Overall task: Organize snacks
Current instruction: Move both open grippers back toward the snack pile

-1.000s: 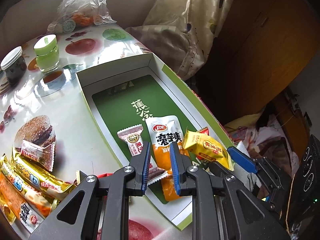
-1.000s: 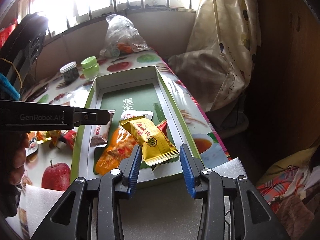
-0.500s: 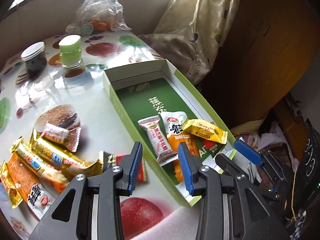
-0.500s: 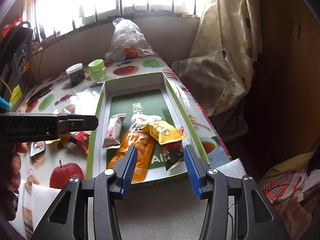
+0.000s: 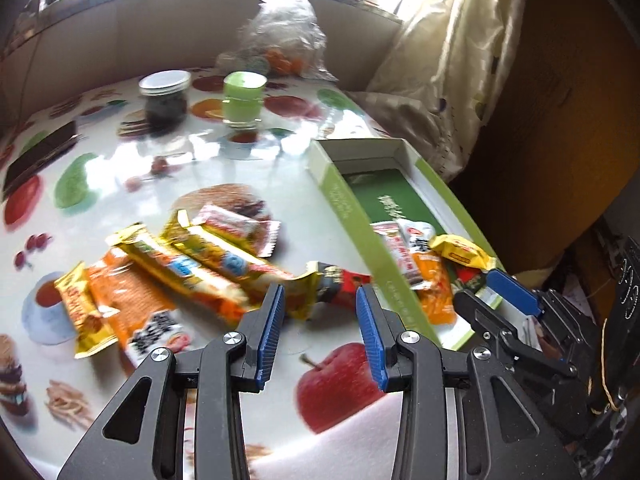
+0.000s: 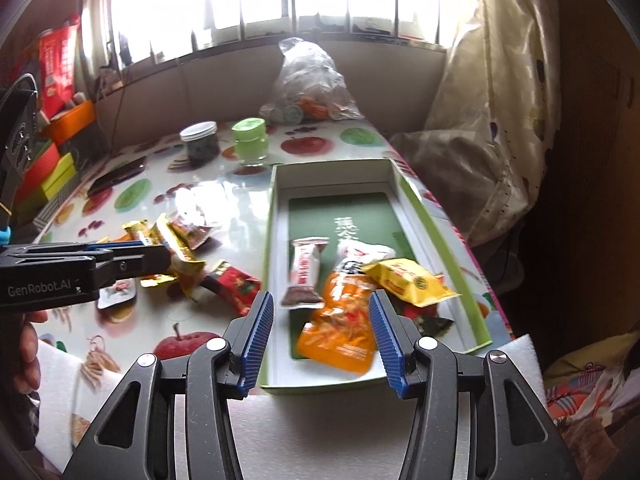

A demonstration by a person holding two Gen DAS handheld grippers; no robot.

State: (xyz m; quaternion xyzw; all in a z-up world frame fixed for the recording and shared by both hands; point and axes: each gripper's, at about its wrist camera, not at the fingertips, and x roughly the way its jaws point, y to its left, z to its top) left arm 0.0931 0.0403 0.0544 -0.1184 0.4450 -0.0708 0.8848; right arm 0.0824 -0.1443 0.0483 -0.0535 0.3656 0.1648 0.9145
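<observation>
The green box [image 6: 440,236] lies open on the fruit-print table [image 5: 132,184], holding a yellow packet [image 6: 408,282], an orange pouch [image 6: 344,328] and a white-red bar [image 6: 306,270]. Left of the box lies a pile of loose snacks [image 5: 192,268]. The left gripper [image 5: 320,322] hovers near that pile, jaws wide, empty. The right gripper [image 6: 320,334] sits at the box's near end, jaws wide, empty.
</observation>
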